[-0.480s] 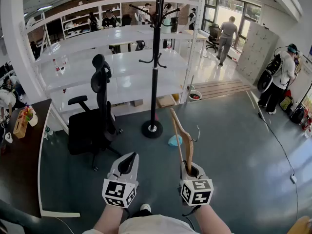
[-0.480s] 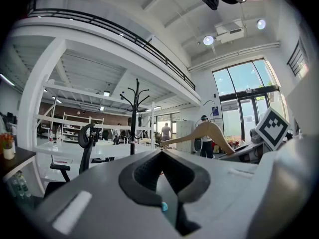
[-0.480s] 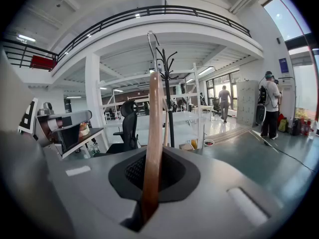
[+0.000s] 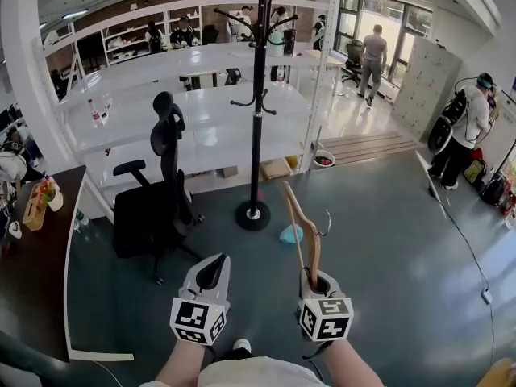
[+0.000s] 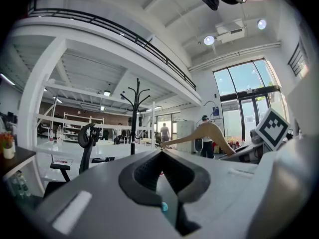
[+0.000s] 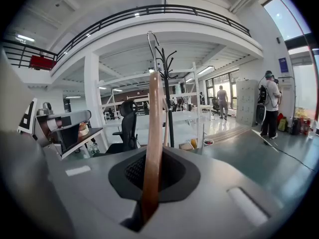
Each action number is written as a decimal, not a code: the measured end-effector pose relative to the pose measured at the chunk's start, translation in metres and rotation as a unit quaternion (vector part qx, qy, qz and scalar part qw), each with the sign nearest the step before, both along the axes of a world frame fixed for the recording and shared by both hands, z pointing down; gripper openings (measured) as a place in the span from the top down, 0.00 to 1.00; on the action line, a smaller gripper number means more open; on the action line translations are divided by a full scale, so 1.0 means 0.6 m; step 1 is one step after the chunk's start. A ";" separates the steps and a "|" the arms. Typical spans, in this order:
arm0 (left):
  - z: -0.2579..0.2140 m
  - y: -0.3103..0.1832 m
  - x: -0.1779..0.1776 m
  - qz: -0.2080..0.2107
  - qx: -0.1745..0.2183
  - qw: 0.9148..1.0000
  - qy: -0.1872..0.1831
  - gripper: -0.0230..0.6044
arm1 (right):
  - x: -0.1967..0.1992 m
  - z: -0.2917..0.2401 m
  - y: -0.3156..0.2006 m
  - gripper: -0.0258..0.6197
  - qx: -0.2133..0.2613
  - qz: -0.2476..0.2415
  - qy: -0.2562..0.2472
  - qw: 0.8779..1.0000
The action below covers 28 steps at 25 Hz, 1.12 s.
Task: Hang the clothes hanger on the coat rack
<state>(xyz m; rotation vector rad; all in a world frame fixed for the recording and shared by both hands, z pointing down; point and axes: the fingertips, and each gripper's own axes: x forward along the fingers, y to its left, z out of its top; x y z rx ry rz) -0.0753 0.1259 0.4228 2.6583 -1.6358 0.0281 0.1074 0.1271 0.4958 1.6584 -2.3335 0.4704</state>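
A wooden clothes hanger [image 4: 301, 228] with a metal hook [image 4: 326, 220] stands upright in my right gripper [image 4: 316, 281], which is shut on its lower arm. In the right gripper view the hanger [image 6: 152, 143] rises straight between the jaws, its hook [image 6: 151, 44] at the top. The black coat rack [image 4: 256, 95] stands on its round base [image 4: 253, 214] ahead, some way beyond the hanger; it also shows as the coat rack [image 6: 168, 98] and the coat rack [image 5: 133, 121]. My left gripper [image 4: 211, 272] is shut and holds nothing. From the left gripper view the hanger [image 5: 204, 134] appears to the right.
A black office chair [image 4: 157, 196] stands left of the rack. White tables [image 4: 201, 127] and shelving lie behind it. A dark desk [image 4: 32, 248] runs along the left. A blue thing [image 4: 290, 234] lies on the floor near the rack base. People stand at the far right [image 4: 463, 131] and back [image 4: 372, 55].
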 end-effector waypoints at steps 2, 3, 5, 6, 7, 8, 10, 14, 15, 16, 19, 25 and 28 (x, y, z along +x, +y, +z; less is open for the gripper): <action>0.002 -0.003 -0.005 -0.001 0.000 1.000 0.001 0.96 | -0.003 0.002 -0.003 0.92 -0.001 0.001 -0.002 1.000; 0.003 -0.005 -0.009 -0.001 0.000 1.000 0.001 0.96 | -0.006 0.002 -0.007 0.92 -0.001 0.002 -0.002 1.000; 0.005 -0.010 -0.018 -0.002 -0.001 1.000 0.002 0.96 | -0.013 0.003 -0.014 0.92 -0.001 0.003 -0.002 1.000; 0.006 -0.014 -0.024 -0.003 -0.001 1.000 0.002 0.96 | -0.018 0.003 -0.018 0.92 -0.002 0.004 -0.003 1.000; 0.006 -0.018 -0.031 -0.003 -0.001 1.000 0.003 0.96 | -0.023 0.003 -0.022 0.92 -0.002 0.005 -0.003 1.000; 0.006 -0.023 -0.039 -0.004 -0.001 1.000 0.004 0.96 | -0.028 0.004 -0.027 0.92 -0.003 0.006 -0.003 1.000; 0.006 -0.034 -0.054 -0.005 0.000 1.000 0.006 0.96 | -0.037 0.004 -0.038 0.92 -0.004 0.009 -0.002 1.000; 0.009 -0.059 -0.085 -0.005 -0.001 1.000 0.009 0.96 | -0.052 0.007 -0.066 0.92 -0.005 0.020 -0.004 1.000; 0.012 -0.065 -0.093 -0.006 -0.002 1.000 0.010 0.96 | -0.055 0.007 -0.074 0.92 -0.005 0.023 -0.005 1.000; 0.016 -0.071 -0.102 -0.008 -0.003 1.000 0.010 0.96 | -0.058 0.008 -0.080 0.92 -0.004 0.026 -0.006 1.000; 0.026 -0.093 -0.122 -0.013 -0.008 1.000 0.009 0.96 | -0.066 0.011 -0.102 0.92 -0.005 0.034 -0.007 0.999; 0.039 -0.142 -0.131 -0.014 -0.011 1.000 0.008 0.96 | -0.063 0.024 -0.158 0.92 -0.013 0.039 -0.005 0.999; 0.046 -0.182 -0.134 -0.020 -0.013 1.000 0.007 0.96 | -0.059 0.030 -0.205 0.92 -0.012 0.038 -0.005 0.999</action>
